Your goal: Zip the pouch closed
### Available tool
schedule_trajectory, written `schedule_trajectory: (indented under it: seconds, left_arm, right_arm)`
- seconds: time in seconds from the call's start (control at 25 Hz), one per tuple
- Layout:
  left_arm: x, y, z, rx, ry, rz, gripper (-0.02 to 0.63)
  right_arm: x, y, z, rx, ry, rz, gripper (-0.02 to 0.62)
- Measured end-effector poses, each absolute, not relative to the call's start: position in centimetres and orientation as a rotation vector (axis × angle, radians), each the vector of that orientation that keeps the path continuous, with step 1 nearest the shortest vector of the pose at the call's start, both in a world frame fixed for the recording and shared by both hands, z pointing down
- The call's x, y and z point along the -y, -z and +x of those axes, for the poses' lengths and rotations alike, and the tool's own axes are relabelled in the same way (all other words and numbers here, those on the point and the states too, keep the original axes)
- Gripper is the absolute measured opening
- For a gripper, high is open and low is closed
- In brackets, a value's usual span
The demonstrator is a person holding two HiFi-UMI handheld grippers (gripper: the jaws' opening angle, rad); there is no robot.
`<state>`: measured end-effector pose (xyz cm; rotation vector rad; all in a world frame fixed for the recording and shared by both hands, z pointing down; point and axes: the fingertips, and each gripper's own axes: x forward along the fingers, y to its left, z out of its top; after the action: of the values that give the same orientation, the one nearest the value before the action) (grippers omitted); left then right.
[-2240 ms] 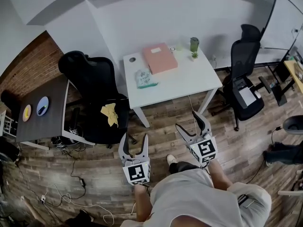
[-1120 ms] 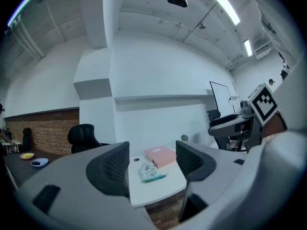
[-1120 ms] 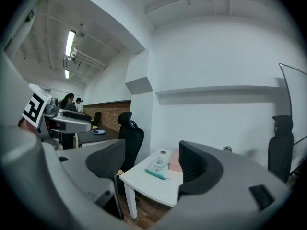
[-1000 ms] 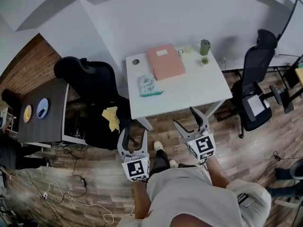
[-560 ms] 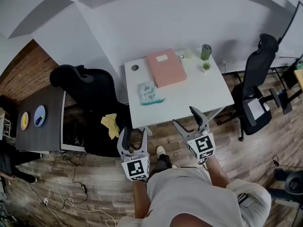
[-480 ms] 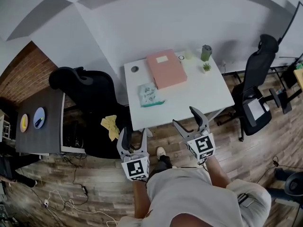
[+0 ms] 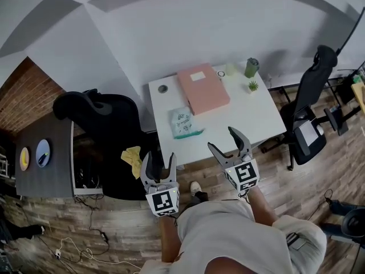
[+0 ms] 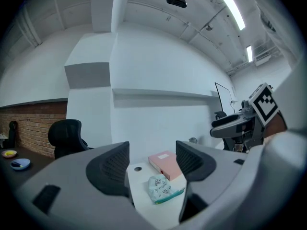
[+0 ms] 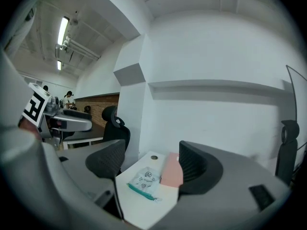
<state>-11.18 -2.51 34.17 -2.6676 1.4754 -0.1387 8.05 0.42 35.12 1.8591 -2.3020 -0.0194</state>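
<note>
- While both grippers are held in the air on the near side of the white desk (image 7: 245, 116), nothing is gripped by either of them.
- The left gripper (image 7: 158, 161) is seen with its jaws spread wide and empty; only the distant desk top is framed between them.
- The right gripper (image 7: 223, 140) is likewise held with its jaws wide apart, and nothing is caught between them.
- The pouch (image 7: 185, 123) is laid flat on the near left part of the desk, well apart from both grippers.
- A teal zip edge is shown along the pouch's near side; whether it is run shut cannot be told at this size.
- A pink box (image 7: 202, 88) is placed just beyond the pouch, toward the far middle of the desk.
- A green cup (image 7: 251, 68) and a small potted plant (image 7: 252, 86) are set near the far right corner.
- A black office chair (image 7: 102, 110) is parked left of the desk, with a yellow cloth (image 7: 132, 154) seen at its near side.
- A second black chair (image 7: 313, 96) is placed to the right of the desk.
</note>
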Motion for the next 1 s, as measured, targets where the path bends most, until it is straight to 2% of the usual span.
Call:
schedule_trajectory:
  seconds: [0.44,1.0]
  left_arm:
    - [9.7,-35.7,-12.1,-1.398,0.152,-2.711,0.301]
    - [15.0,-36.6,-10.2,-1.319,0.154,-2.753,0.301]
  right_arm:
    - [6.1,-35.9,6.5,2.245,0.023,1.884,0.353]
    - [11.0,-37.3,8.4,2.187,0.002,1.904,0.354]
